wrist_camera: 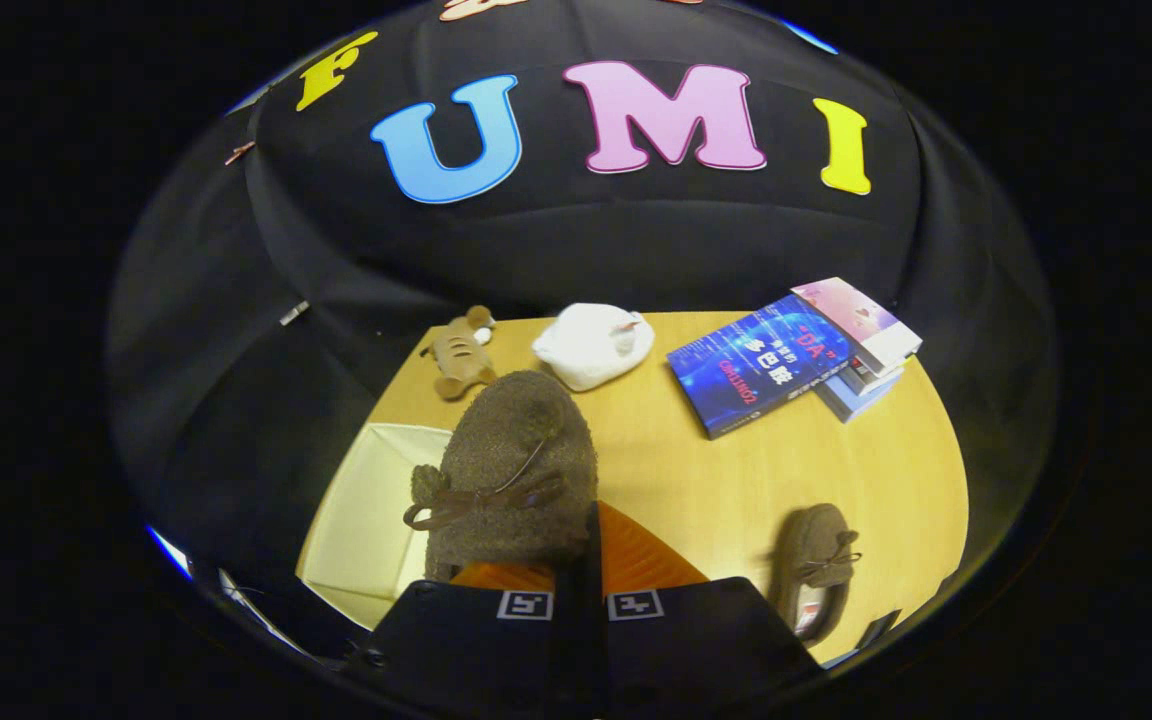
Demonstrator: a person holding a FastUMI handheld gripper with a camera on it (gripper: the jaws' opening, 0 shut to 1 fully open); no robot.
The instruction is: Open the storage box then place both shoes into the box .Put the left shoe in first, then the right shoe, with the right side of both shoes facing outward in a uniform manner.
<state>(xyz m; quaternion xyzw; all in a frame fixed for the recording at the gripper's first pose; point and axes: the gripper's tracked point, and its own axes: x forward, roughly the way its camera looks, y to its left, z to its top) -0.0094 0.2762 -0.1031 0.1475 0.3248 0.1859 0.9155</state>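
Note:
A brown fuzzy shoe with a dark lace bow hangs raised off the table, toe pointing away, right in front of my gripper, whose fingers are shut on its heel end. Under it and to the left stands the open white storage box, its inside bare as far as I see. A second matching brown shoe lies on the wooden table to the right of my fingers, toe away, its opening toward me.
At the table's far edge lie a small brown plush toy, a white plush, and a stack of books topped by a blue one. The black booth cloth closes the back and sides.

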